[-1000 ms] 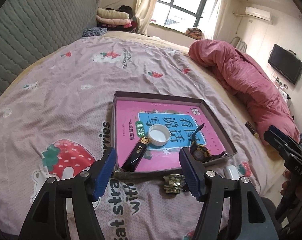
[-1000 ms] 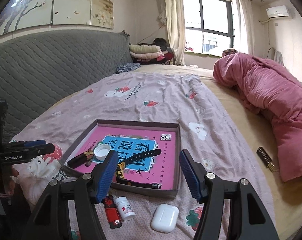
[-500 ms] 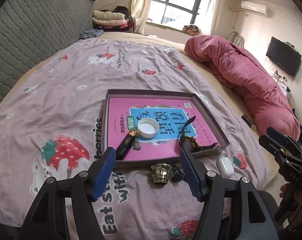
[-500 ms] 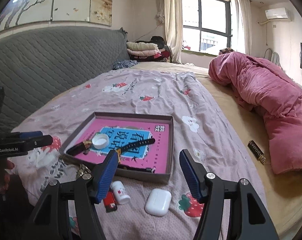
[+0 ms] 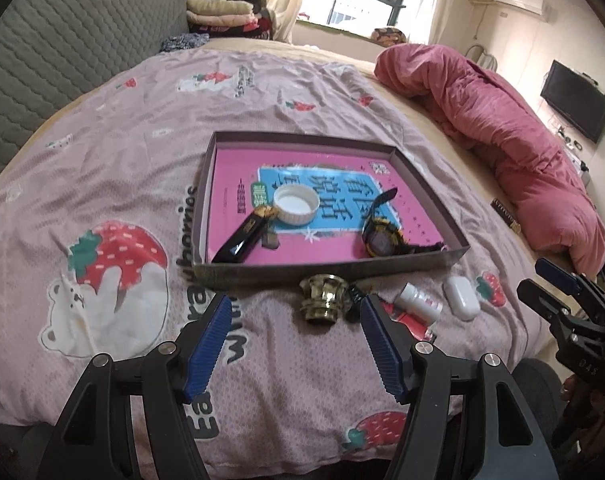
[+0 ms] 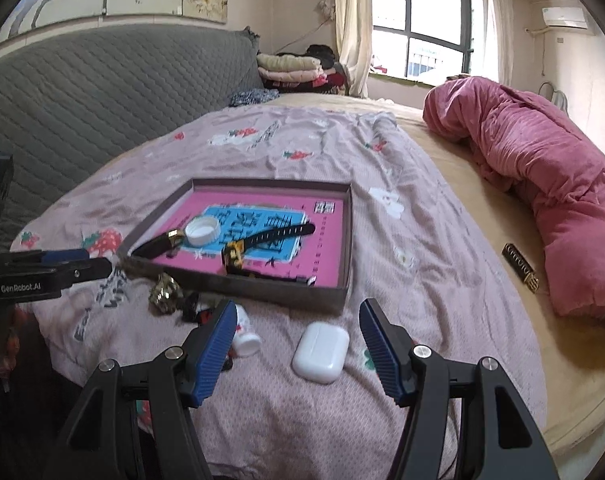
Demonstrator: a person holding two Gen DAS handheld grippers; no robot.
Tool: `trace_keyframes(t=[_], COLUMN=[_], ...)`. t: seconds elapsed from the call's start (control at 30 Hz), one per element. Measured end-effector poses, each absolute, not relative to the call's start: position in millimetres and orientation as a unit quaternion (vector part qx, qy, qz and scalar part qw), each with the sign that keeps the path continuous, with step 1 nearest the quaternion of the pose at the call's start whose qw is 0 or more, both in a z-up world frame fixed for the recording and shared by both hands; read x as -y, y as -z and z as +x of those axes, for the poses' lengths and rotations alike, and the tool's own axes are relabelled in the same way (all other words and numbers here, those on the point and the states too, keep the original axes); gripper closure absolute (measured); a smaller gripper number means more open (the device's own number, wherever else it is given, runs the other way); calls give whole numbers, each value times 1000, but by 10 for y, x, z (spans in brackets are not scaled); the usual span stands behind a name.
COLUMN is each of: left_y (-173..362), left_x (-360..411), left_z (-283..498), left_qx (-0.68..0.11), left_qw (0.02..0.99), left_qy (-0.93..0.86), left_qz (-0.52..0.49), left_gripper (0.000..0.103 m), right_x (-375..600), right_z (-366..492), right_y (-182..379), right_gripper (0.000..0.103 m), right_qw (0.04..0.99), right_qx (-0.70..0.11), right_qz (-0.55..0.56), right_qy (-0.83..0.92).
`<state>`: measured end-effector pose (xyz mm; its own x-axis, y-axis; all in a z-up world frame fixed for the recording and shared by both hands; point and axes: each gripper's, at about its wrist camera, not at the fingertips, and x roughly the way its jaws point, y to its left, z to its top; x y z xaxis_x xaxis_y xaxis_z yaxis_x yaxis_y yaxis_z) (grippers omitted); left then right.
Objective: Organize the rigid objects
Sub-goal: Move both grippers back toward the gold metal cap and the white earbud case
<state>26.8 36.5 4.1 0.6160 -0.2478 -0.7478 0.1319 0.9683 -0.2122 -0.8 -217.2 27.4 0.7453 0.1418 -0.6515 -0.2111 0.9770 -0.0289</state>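
Note:
A shallow grey box with a pink book inside lies on the bed. In it are a white cap, a black lipstick tube and a black watch. On the sheet in front lie a gold glass knob, a red lighter, a small white pill bottle and a white earbud case. My left gripper is open just short of the knob. My right gripper is open over the earbud case.
A rolled pink duvet lies along the right of the bed, with a small dark box beside it. A grey quilted headboard runs along the left. Folded clothes sit by the window.
Both grippers have pulled back towards the bed's near edge and sunk lower. The loose items in front of the box now show in full in both views.

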Motion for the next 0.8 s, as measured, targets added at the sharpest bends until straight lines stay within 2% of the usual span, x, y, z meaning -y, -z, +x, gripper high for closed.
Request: trace_keyframes(t=[0.8], left_y=[472], left_x=[-145], left_z=[491], left_qx=[-477], left_qw=[871], left_qy=[104], left_qz=[-52], left_gripper=[35], right_x=[2225], right_z=[351], right_y=[407], right_gripper=[40], right_qw=[897], right_qx=[-436], right_qz=[-37], right_qy=[-57])
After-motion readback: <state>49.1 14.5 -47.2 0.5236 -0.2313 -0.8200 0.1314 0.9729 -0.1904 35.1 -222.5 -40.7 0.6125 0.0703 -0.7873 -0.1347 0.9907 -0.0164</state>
